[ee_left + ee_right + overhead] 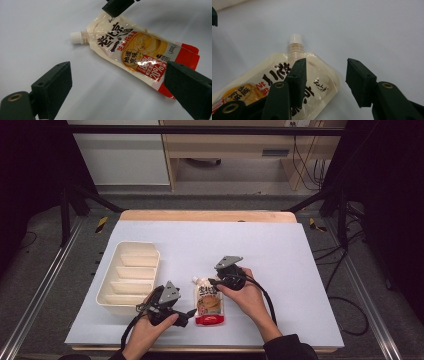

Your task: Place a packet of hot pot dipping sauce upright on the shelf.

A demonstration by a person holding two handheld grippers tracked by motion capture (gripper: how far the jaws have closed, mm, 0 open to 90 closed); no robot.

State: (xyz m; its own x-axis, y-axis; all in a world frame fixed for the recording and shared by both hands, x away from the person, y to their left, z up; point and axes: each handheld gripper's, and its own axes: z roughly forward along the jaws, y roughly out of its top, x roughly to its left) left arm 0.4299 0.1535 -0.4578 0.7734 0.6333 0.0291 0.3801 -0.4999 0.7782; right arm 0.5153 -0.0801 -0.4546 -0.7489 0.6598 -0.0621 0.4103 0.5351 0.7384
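A pale blue sheet (260,250) covers the wooden table, with dark floor and light cabinets beyond it. On that sheet, the right gripper (325,80) comes down over the spout end of a flat, glossy cream-and-red sauce pouch with a white screw cap (287,82); its two black jaws stand partly apart, one over the pouch's upper corner beside the neck, the other past the pouch's edge above bare sheet. Whether the nearer pad rests on the film cannot be told, and nothing is pinched between the pads. In the high view that gripper (220,281) sits at the pouch's top right corner, close to the cap. The left gripper (117,87) has its jaws spread wide and free, framing the pouch (135,52) from a little way off without touching it; in the high view it (187,312) lies just left of the pouch's red bottom edge. The pouch (209,301) lies flat near the front middle of the sheet, cap pointing away from the person. Left of it, apart, stands a cream plastic tray with ribbed compartments (106,285).
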